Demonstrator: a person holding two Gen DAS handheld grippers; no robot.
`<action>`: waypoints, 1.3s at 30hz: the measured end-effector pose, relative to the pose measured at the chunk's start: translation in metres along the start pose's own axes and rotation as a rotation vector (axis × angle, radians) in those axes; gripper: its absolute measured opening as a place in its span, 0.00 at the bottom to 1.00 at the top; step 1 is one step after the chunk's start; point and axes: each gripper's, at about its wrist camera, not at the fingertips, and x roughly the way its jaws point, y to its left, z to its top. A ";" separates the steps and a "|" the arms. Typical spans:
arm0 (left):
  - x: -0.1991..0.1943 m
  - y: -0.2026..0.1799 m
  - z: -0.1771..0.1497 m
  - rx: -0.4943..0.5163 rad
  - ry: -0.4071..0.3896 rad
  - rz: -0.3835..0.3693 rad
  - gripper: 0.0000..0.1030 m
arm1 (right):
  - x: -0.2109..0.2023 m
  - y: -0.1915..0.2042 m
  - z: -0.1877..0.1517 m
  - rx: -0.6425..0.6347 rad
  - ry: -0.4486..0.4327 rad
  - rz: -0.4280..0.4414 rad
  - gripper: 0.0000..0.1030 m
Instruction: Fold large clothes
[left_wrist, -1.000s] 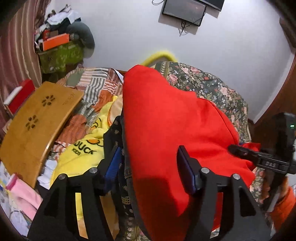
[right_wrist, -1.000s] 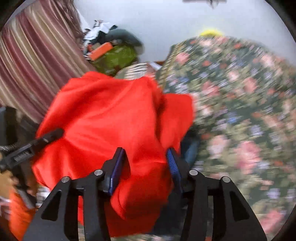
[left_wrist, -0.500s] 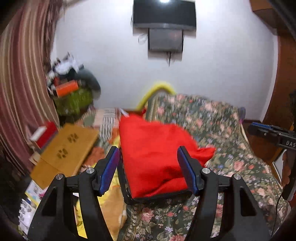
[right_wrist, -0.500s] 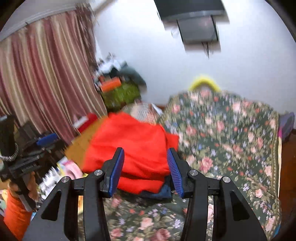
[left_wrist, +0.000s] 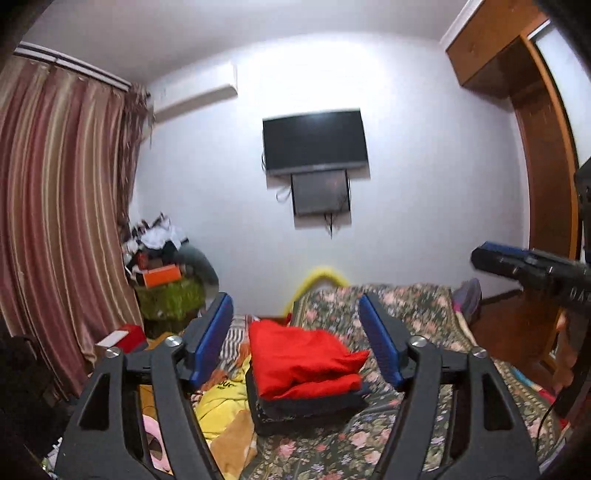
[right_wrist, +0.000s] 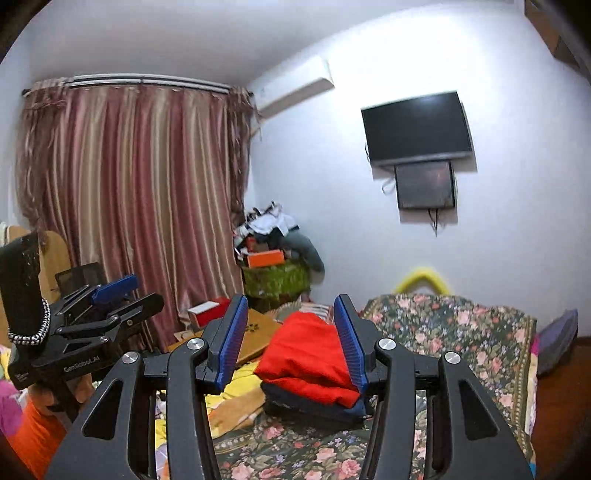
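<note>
Bedroom clutter frames a floral bedspread (left_wrist: 413, 314) on which a folded red garment (left_wrist: 303, 360) sits atop a dark folded garment (left_wrist: 306, 408), the pair forming a small stack near the bed's left edge. Beside the stack lies an unfolded yellow garment (left_wrist: 221, 398) with printed lettering, next to a tan one, which would seem the next pieces to take up. Judged from this arrangement, the step in hand is moving on from the finished stack; doing it well would mean reaching past the stack without brushing it, taking the yellow piece at two separated edge points, and spreading it flat on open bedspread before any crease is made. The left gripper (left_wrist: 295, 338) hangs above the bed with its blue-padded jaws spread wide, holding nothing and touching nothing. The right gripper (right_wrist: 291, 338) does likewise, jaws parted and empty, the red garment seen between them but well beyond. A wooden lap desk (right_wrist: 258, 334) rests near the striped curtain (right_wrist: 140, 206), under a wall-mounted television (left_wrist: 314, 142).
</note>
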 end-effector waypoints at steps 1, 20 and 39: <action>-0.011 -0.004 -0.002 -0.001 -0.022 0.008 0.76 | -0.004 0.005 -0.004 -0.010 -0.007 -0.005 0.51; -0.072 -0.027 -0.038 -0.027 -0.080 0.122 0.97 | -0.043 0.031 -0.021 -0.044 -0.096 -0.189 0.99; -0.063 -0.019 -0.049 -0.058 -0.043 0.113 0.99 | -0.042 0.027 -0.036 -0.032 -0.038 -0.192 0.99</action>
